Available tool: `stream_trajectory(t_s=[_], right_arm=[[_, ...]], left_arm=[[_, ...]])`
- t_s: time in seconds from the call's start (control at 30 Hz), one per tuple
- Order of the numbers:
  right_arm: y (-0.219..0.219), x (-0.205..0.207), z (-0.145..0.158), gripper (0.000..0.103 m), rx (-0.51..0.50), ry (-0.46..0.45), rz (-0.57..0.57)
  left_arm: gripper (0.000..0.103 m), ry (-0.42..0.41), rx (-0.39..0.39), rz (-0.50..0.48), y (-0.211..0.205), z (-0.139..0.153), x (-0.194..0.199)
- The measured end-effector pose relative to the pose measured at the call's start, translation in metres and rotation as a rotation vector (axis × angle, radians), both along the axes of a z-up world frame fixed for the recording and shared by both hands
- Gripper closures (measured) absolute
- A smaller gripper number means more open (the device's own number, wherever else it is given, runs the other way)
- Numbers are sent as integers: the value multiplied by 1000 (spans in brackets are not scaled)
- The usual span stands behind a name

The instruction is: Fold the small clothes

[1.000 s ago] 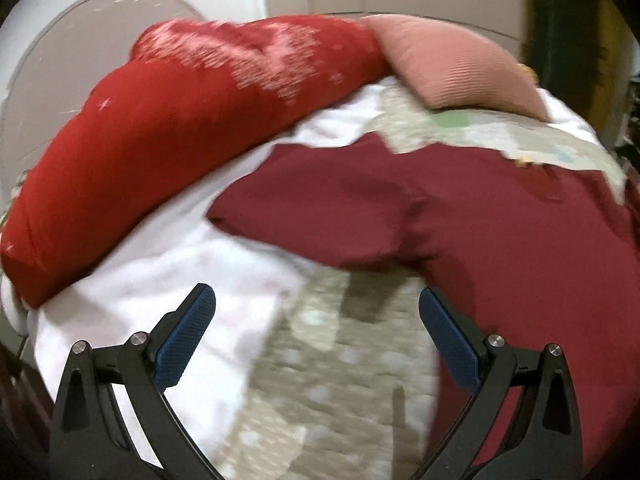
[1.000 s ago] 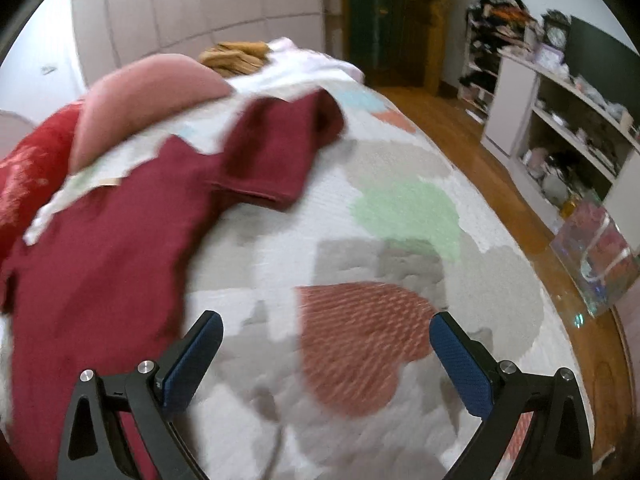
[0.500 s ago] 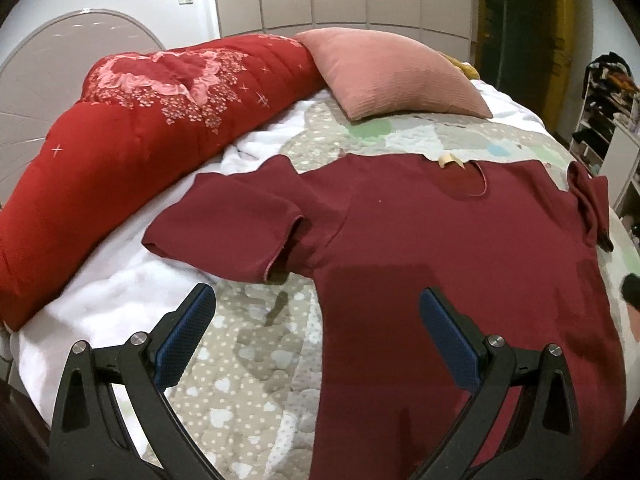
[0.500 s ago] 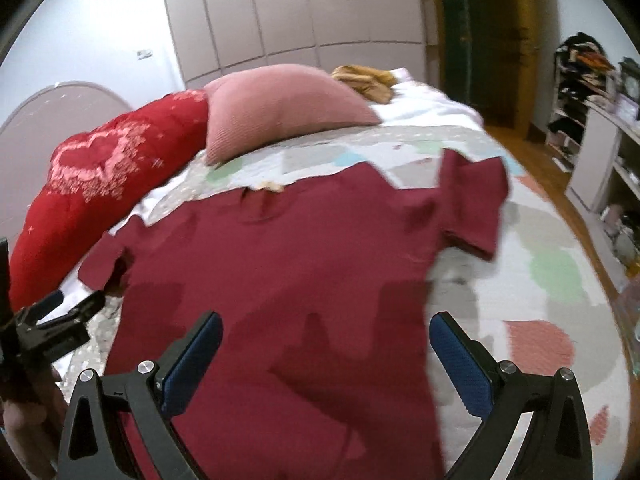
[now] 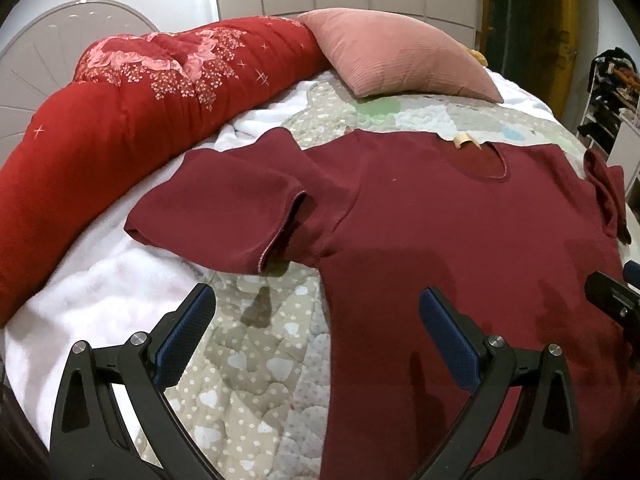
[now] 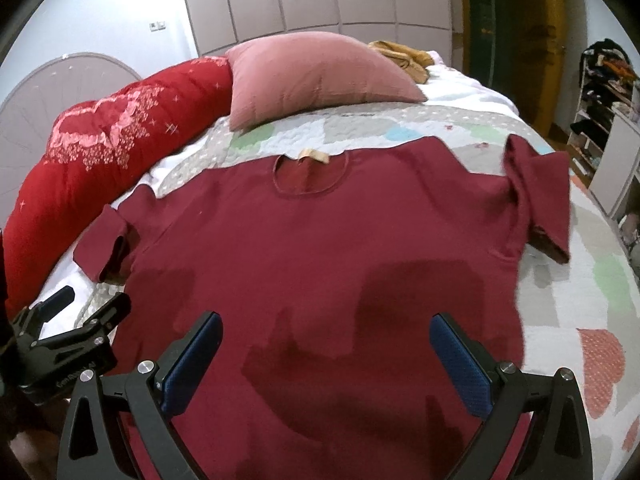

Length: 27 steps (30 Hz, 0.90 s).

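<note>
A dark red short-sleeved shirt (image 5: 460, 216) (image 6: 328, 248) lies spread flat on the bed, neck hole and beige label at the far side. Its left sleeve (image 5: 224, 216) (image 6: 106, 248) lies folded over near the white sheet. The right sleeve (image 6: 540, 200) is flipped up and creased. My left gripper (image 5: 316, 332) hovers open above the shirt's left edge and the quilt, holding nothing. My right gripper (image 6: 326, 356) hovers open over the lower middle of the shirt, empty. The left gripper (image 6: 68, 340) shows at the left edge of the right wrist view.
A patchwork quilt (image 6: 580, 280) covers the round bed. A long red bolster (image 5: 120, 112) curves along the far left and a pink cushion (image 6: 316, 76) lies behind the shirt. Shelves (image 6: 604, 112) stand at the right; a wardrobe fills the back wall.
Both grippers have pulled back and swung toward the middle of the bed, so the whole shirt now fills both views. Both stay open and the shirt has not moved.
</note>
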State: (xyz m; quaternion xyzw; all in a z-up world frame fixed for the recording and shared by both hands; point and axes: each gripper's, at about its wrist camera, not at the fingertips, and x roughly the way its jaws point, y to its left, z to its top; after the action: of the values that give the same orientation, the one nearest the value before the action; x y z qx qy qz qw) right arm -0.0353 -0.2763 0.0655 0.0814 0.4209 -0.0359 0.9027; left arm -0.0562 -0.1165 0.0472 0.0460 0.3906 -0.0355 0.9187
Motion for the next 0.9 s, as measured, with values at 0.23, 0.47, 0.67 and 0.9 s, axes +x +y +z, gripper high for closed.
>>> stream_trajectory(t_s=[0.23,0.47,0.67,0.9], right_arm=[[20,15,-8,1,-1,-2,31],[38,32,-18,2,-14,22,53],[53,44,-20,3,0,23,80],[80,62,-21,31,133,32,191]], left_arm=[[1,-11,-10,13,10,-2,7],[1,-32,-10,41,23,1,14],[1,-25,-19,47,38,3,19],[1,-71,-74,224,113,22,28]])
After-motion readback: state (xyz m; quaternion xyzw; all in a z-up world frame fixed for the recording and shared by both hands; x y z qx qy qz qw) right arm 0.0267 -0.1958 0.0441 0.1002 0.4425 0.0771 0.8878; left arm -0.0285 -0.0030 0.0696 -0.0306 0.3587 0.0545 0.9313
